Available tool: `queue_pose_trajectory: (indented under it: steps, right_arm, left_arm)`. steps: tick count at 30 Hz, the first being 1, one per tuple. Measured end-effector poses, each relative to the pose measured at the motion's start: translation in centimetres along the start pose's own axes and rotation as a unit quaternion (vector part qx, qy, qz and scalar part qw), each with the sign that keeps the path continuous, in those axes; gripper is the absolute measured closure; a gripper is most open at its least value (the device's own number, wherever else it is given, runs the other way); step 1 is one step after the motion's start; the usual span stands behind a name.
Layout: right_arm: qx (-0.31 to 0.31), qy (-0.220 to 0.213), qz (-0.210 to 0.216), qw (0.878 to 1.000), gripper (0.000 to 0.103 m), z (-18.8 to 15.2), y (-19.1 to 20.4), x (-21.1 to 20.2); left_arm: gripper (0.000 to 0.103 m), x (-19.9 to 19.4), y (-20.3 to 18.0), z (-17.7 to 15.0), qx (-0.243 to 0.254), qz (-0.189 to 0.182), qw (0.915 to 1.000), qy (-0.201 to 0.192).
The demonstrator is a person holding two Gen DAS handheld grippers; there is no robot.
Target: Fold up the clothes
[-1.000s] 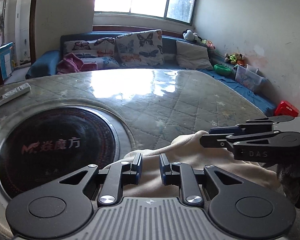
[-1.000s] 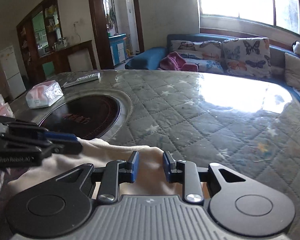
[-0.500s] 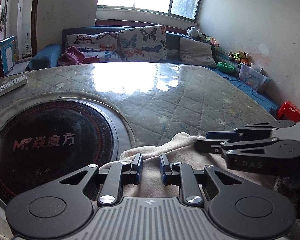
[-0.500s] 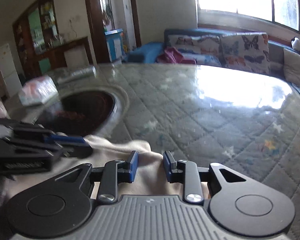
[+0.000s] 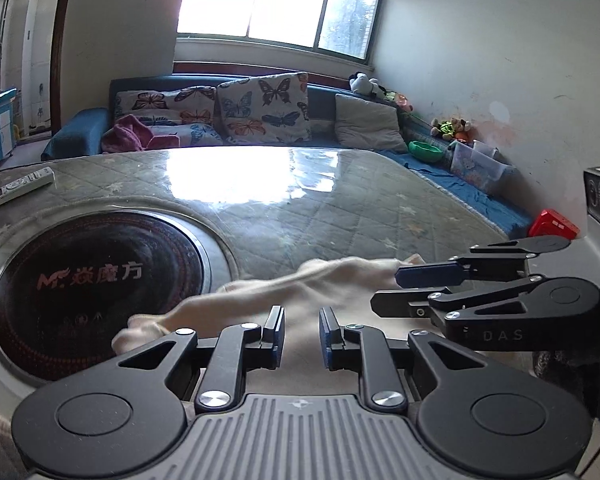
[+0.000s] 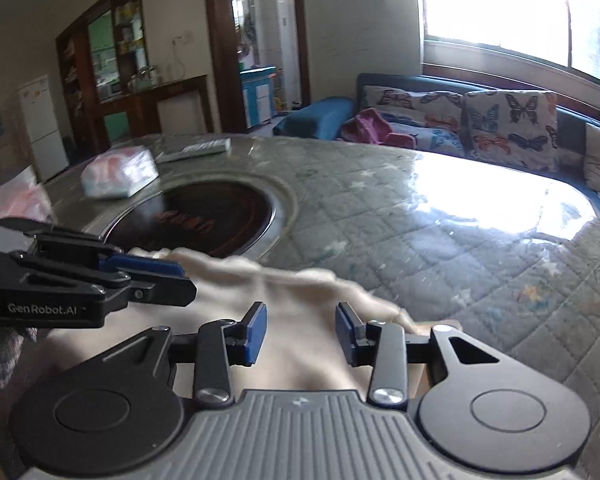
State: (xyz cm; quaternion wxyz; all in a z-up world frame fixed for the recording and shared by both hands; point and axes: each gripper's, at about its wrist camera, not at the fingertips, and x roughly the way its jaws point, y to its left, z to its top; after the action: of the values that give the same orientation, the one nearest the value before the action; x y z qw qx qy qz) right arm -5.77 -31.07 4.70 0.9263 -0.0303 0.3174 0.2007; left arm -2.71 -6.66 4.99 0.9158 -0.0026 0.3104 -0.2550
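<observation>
Two grippers are working one cream garment [image 5: 300, 292], lying at lower centre of both views beside the black cooktop [image 5: 96, 280]. The left gripper [image 5: 300, 332] is showing a narrow gap over cloth — whether it is pinching, I cannot tell. The right gripper [image 6: 300, 330] is opening, cloth beneath. Judging by this, both should be letting go evenly, keeping the fold edge straight.

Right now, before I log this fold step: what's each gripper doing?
Left gripper: jaws narrow over the cream garment; a grip cannot be told.
Right gripper: jaws opening, garment lying between them, not pinched.
</observation>
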Motion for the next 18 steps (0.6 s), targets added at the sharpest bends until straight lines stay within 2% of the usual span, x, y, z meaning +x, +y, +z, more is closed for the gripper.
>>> queue_pose_trajectory:
  steps: [2, 8, 18]
  right_arm:
    - [-0.002, 0.0, -0.002, 1.0, 0.057, -0.8, 0.3, -0.3]
    - [0.015, 0.0, -0.011, 1.0, 0.052, -2.7, 0.2, -0.2]
    - [0.027, -0.02, -0.014, 0.999, 0.042, -3.8, -0.3, -0.6]
  left_arm:
    - [0.082, -0.3, -0.3, -0.8, 0.003, 0.003, 1.0, 0.003]
    - [0.082, -0.3, -0.1, -2.9, -0.007, 0.017, 0.9996, 0.02]
    - [0.082, -2.0, 1.1, -3.8, -0.041, 0.029, 0.9987, 0.006]
